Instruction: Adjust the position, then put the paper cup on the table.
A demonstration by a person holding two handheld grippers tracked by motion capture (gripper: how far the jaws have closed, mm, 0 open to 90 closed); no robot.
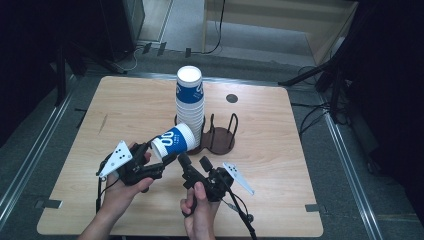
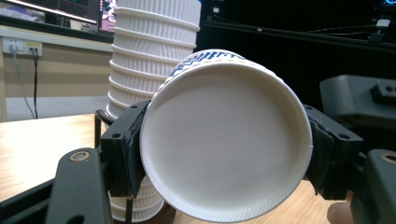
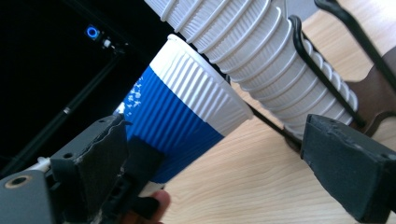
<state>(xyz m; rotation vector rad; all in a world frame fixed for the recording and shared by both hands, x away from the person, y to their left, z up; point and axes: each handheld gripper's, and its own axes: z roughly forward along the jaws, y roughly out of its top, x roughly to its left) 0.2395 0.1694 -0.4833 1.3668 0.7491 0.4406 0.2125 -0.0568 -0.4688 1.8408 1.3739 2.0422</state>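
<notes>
Your left tool point(image 1: 150, 159) clamped the tipped cup point(image 1: 173, 140) at frame centre; your right tool point(image 1: 192, 162) stood open—needed gentle squeezing.

We see a paper cup point(image 1: 174, 140) with a ribbed wall, blue in a broad band with white markings and white toward its rim; its flat bottom point(image 2: 226, 142) is plain white. The stack of cups point(image 1: 190, 105) carries the same blue band with white markings on top, and ribbed white rims below. The rack point(image 1: 220, 136) has black wire hoops on a dark brown base. The table point(image 1: 125, 115) is pale wood with a fine grain. Both grippers point(image 1: 150, 156) point(image 1: 195, 162) are black, each with a light grey triangular plate dotted with black.
</notes>
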